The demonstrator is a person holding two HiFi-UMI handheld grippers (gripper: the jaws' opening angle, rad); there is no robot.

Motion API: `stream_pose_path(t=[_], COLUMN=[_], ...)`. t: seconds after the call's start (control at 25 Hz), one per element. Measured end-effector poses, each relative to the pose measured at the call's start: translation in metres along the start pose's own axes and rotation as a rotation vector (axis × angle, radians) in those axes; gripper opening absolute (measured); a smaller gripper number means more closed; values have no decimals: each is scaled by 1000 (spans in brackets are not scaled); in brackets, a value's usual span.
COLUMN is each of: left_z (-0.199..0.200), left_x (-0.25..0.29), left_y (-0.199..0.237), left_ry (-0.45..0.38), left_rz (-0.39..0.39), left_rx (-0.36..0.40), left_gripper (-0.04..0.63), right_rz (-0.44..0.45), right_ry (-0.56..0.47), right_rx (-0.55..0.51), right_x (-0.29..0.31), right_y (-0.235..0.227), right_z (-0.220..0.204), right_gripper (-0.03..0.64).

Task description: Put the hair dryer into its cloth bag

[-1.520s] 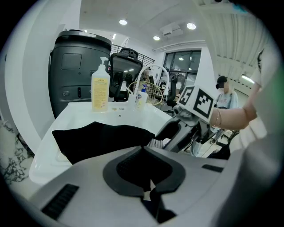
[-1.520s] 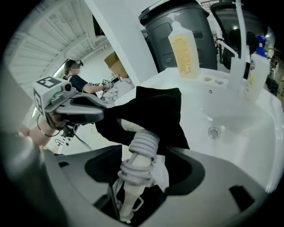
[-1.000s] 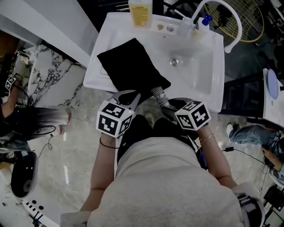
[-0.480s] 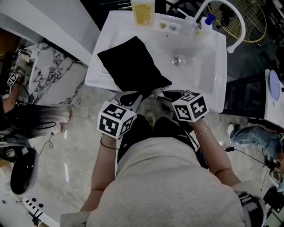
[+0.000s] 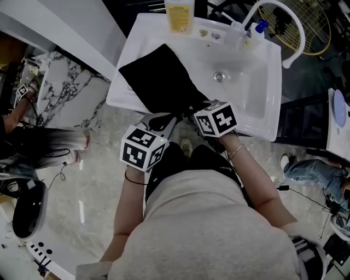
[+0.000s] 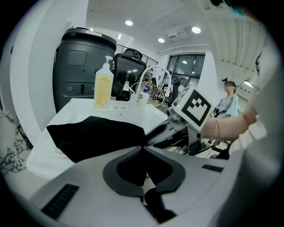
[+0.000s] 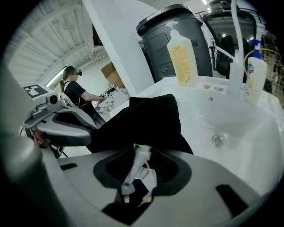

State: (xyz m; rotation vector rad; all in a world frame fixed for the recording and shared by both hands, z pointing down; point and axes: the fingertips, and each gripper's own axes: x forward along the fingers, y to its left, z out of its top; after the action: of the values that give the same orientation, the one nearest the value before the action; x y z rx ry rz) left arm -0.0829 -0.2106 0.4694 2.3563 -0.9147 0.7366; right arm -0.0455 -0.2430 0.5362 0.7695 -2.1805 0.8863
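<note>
Black bag (image 6: 95, 137), between left fingers (image 6: 112, 177) (clamped)

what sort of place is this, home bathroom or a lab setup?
Probably a staged washroom in a lab or studio: a freestanding white washbasin with a yellow soap bottle, a big grey bin behind it, another person nearby.

**Dryer's body out of sight in the bag**

The cloth bag (image 5: 161, 79) covers all of the hair dryer (image 7: 138, 156) except its ribbed cord end. In the head view, the soap bottle (image 5: 179, 12) at 12 o'clock is cut by the top edge. Its label print is too small to read.
</note>
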Motion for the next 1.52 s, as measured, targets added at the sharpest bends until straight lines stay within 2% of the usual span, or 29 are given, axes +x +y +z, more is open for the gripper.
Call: stream_pose_path(t=[0.16,0.32,0.48,0.64,0.8,0.92,1.08,1.24,1.52], left_z=[-1,-3,-7,-10,-12,-13,-11,-5,-2], left_x=[0,0,0,0,-3,-4,-4,-5,-6], left_y=[0,0,1,-1,-2,-2,-2,-2,3], left_ry=[-6,0,4,4,6,5,-2,-13,-20], left_rz=[5,6,10,15,16,15,9,2,3], left_rx=[-8,-11,-16,-24,-29,-32,-31,-25,-21], left_gripper=[15,15,15,15,15,15,15,15,15], right_rz=[-17,5,37,8,-48,-78,-39,33,25], right_ry=[-26,-22,-5,-12,-5,-3,-22,-123,-149], right_rx=[-55,-34,-34,-80,-176,-197,-163,-58,-45], right_x=[-3,-14,-16,-13,-7,-3,-4,-11,11], right_y=[3,9,16,16,18,16,16,25,23], right_z=[-4,-24,-45,-46,-43,-41,-38,-12,20], right_gripper=[130,224,264,281,269,224,206,190,193])
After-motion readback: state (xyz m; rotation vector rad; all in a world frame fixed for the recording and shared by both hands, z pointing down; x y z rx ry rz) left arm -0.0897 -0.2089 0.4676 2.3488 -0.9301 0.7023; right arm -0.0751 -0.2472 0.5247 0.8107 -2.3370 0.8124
